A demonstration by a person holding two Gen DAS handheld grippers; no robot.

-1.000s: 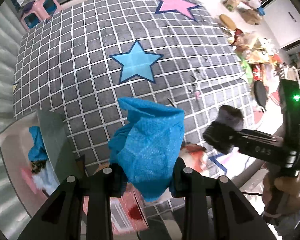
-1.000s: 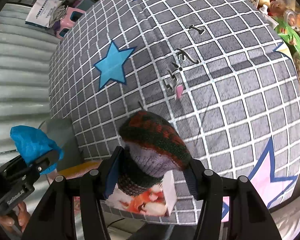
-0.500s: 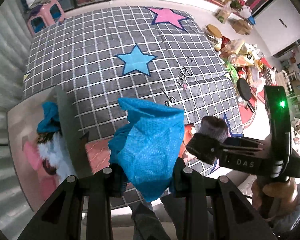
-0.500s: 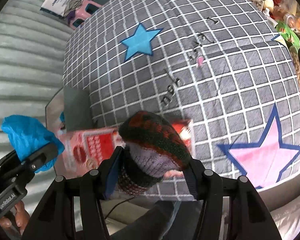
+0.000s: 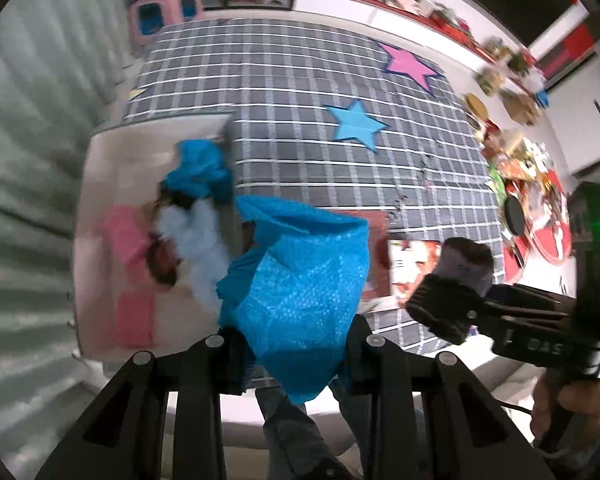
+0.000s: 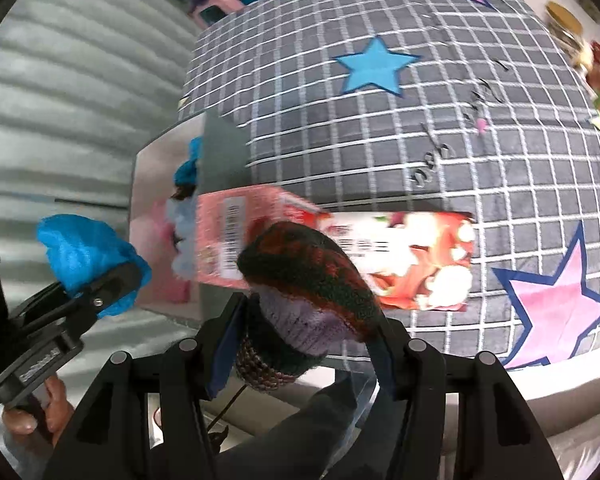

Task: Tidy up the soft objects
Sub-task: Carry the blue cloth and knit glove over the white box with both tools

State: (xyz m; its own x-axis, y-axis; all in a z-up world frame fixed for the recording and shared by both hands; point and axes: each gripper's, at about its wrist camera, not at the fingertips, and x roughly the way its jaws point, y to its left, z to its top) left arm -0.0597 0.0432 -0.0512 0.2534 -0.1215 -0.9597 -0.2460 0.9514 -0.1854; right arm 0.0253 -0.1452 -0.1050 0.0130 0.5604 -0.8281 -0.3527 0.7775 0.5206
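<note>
- While its fingers pinch a crumpled blue cloth (image 5: 300, 292), the left gripper (image 5: 296, 344) hangs over an open box (image 5: 100, 160) holding other soft items.
- Right gripper (image 6: 304, 340) clamps a knitted hat (image 6: 308, 280) above a red carton (image 6: 400, 256) on the checked bedspread (image 6: 380, 132).
</note>
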